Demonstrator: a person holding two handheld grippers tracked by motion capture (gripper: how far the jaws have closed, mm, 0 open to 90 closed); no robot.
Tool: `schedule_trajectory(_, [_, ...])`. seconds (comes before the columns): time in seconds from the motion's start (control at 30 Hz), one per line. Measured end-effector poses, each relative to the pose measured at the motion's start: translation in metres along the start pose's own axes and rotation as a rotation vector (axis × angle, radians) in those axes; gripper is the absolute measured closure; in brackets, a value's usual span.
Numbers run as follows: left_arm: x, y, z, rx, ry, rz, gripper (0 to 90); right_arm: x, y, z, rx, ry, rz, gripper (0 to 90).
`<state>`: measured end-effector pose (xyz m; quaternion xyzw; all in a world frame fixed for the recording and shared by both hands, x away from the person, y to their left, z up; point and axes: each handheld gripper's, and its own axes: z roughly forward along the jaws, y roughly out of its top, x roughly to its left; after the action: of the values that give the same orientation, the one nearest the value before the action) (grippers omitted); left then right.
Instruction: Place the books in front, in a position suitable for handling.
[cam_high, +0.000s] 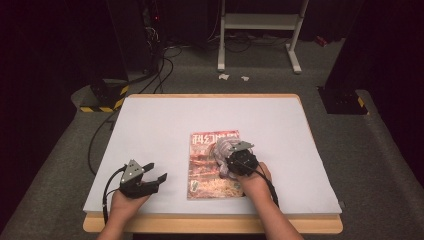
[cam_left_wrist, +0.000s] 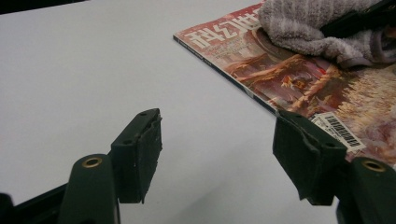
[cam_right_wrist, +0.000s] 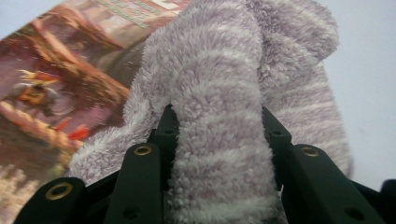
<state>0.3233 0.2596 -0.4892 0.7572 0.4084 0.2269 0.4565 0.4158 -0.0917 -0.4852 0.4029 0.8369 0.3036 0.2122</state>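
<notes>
Pinching a striped towel (cam_right_wrist: 219, 140) over the magazine (cam_high: 207, 167), the right tool (cam_right_wrist: 217, 140) works while the left tool (cam_left_wrist: 217, 154) gapes empty nearby.

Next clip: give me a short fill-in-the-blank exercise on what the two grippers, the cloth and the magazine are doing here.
1. The right gripper has its fingers shut on a fluffy striped ____.
2. That cloth rests partly on top of a ____ lying flat on the table.
3. The left gripper holds nothing; its fingers are ____.
4. The magazine has a barcode label near the ____ gripper's fingers.

Missing words: cloth; magazine; open; left
</notes>
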Motion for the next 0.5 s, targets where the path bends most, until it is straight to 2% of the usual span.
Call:
schedule_trajectory(0.13, [-0.002, 0.0, -0.001, -0.007, -0.003, 0.005, 32.9, -0.01, -0.004, -0.003, 0.002, -0.024, 0.019, 61.6])
schedule_trajectory(0.2, [-0.002, 0.001, -0.001, -0.013, -0.013, -0.002, 32.9, -0.013, -0.005, -0.004, 0.007, -0.043, 0.007, 61.6])
schedule_trajectory(0.5, [-0.001, 0.002, -0.002, -0.015, -0.025, -0.007, 32.9, -0.024, 0.005, 0.004, 0.015, -0.079, 0.018, 61.6])
